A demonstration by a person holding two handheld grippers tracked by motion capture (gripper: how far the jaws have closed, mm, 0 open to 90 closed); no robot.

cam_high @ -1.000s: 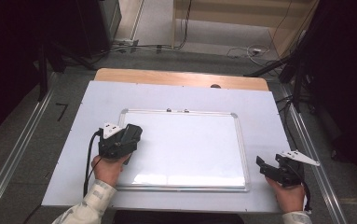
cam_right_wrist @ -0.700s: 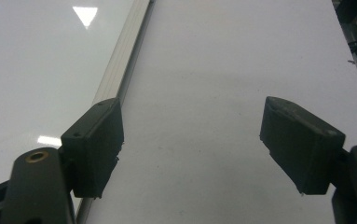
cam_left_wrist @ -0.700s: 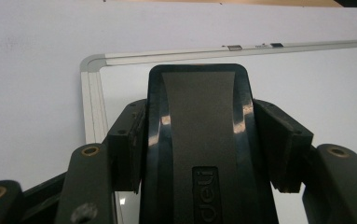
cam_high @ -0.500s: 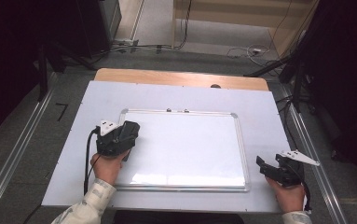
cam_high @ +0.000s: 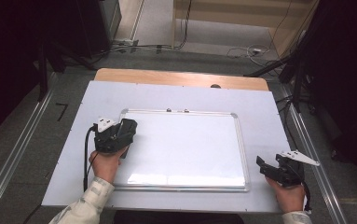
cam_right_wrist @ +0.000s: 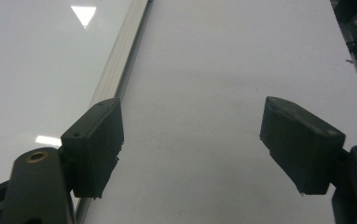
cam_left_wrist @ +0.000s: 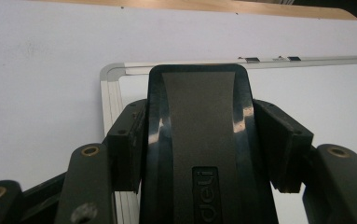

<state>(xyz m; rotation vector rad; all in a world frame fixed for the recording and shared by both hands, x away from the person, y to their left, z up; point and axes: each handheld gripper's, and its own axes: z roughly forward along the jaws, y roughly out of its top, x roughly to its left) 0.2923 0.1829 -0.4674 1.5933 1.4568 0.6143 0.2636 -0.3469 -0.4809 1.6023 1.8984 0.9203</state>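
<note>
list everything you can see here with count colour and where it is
whiteboard: 1, white with silver frame, flat on the table's middle
eraser: 1, black, in the left hand-held gripper over the whiteboard's left end
table: 1, white top with a wooden far edge
cables: several, dark and pale, on the floor beyond the table
left hand-held gripper: 1, black, shut on the eraser
right hand-held gripper: 1, black, open, right of the whiteboard

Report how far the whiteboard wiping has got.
Done: the whiteboard looks clean, no marks visible. In hand: the left gripper is shut on the black eraser at the board's left edge. Left: likely only setting the eraser down; the right gripper rests open beside the board.
</note>
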